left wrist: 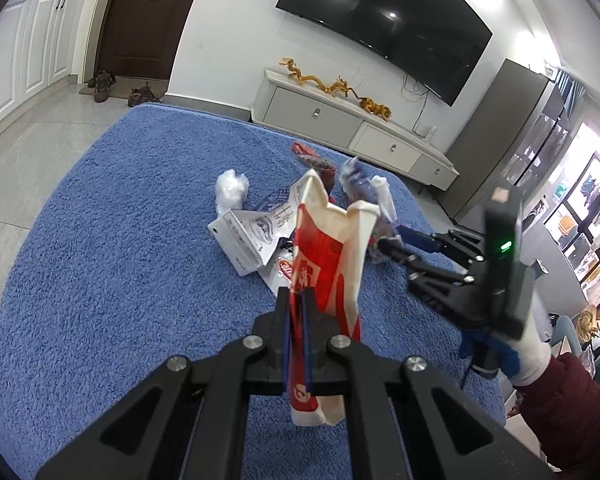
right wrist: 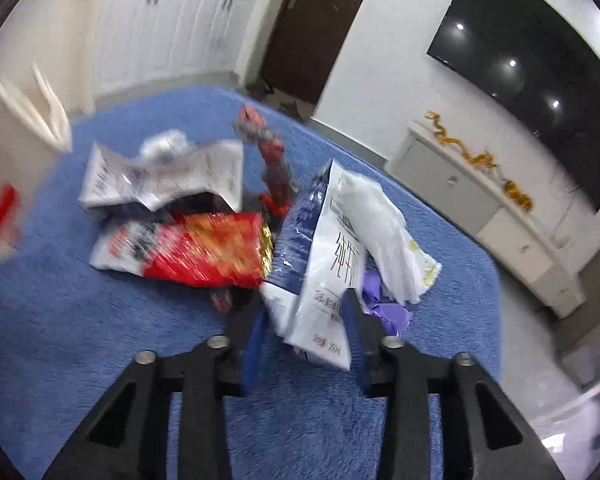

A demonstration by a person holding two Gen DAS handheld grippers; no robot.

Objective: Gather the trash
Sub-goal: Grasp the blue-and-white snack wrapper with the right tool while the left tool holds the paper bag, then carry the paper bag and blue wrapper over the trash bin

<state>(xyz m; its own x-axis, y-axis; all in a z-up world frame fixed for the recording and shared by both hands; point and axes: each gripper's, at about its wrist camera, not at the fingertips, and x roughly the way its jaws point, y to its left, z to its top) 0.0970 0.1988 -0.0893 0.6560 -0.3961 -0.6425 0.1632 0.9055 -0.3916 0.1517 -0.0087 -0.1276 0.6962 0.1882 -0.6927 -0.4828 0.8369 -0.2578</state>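
- left hand-held gripper (left wrist: 297, 312) raised upright over the blue rug (left wrist: 120, 248), clamped on a red-and-cream bag (left wrist: 332, 256).
- right hand-held gripper (right wrist: 306, 332) angled low, jaws spread around a blue-and-white milk pouch (right wrist: 320, 264) in the trash pile.

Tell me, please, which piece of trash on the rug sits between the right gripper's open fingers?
The blue-and-white milk carton. It alone lies between the right gripper's fingers; the red snack bag and the white paper packaging lie farther off.
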